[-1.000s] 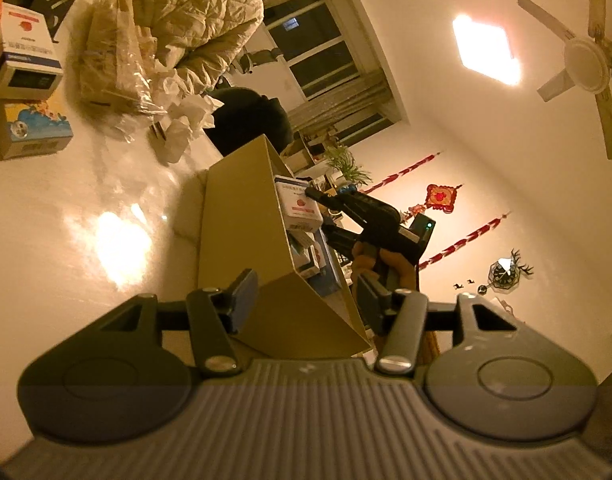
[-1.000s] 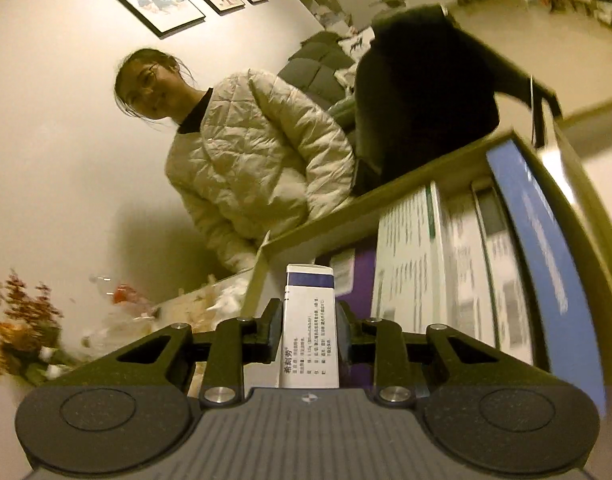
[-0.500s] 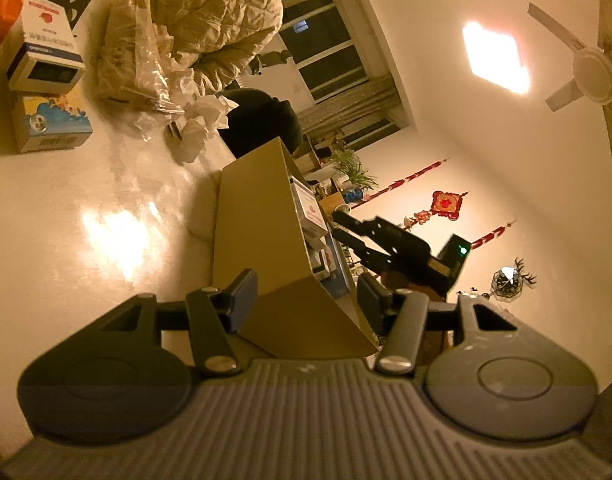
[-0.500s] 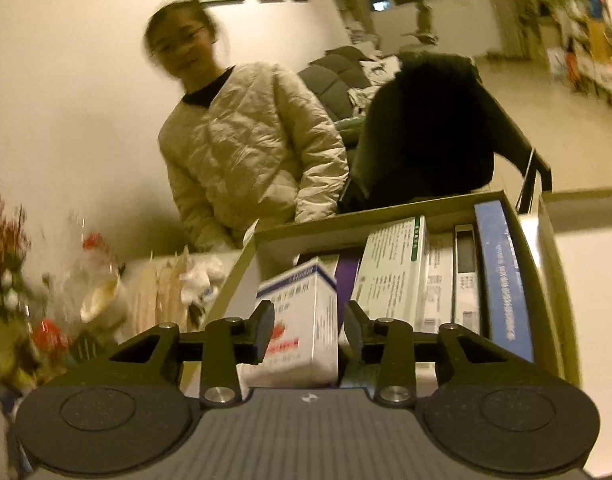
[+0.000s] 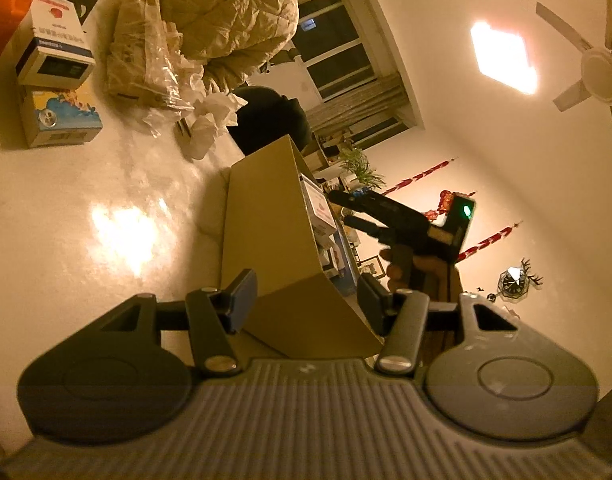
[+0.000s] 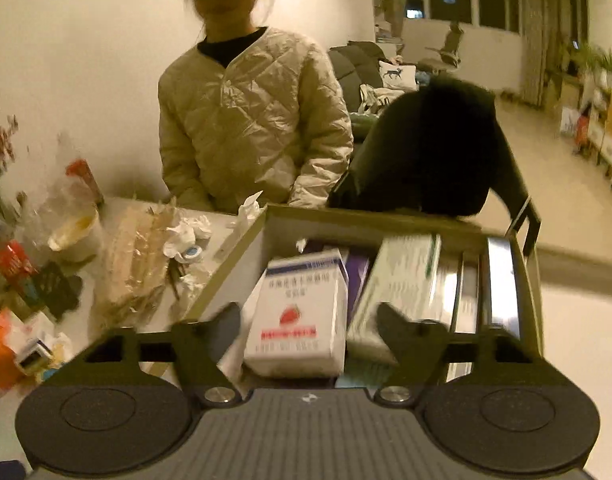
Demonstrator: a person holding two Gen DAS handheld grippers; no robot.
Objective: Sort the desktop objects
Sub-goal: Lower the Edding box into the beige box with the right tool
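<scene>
Released a moment ago, the white medicine box (image 6: 302,312) now lies between the just-opened right fingers (image 6: 393,328) without touching them, dropped into the cardboard box (image 5: 266,232), long axis running away from them. Left fingers (image 5: 242,292) bracket that carton's near corner, seemingly clamped, though blur hides contact. More boxes (image 5: 56,92) wait on the tabletop (image 5: 86,200), beyond the left fingers.

The right gripper (image 6: 307,322) hangs over an open cardboard box (image 6: 369,218), its jaws having just been opening, now spread clear on either side of a white carton with a strawberry mark (image 6: 302,312) lying inside. At three o'clock of the carton, flat packets (image 6: 405,276) stand on edge. At nine o'clock, crumpled plastic wrapping (image 6: 142,256) litters the white table (image 6: 86,292). A person in a quilted jacket (image 6: 250,120) stands at twelve o'clock.
</scene>
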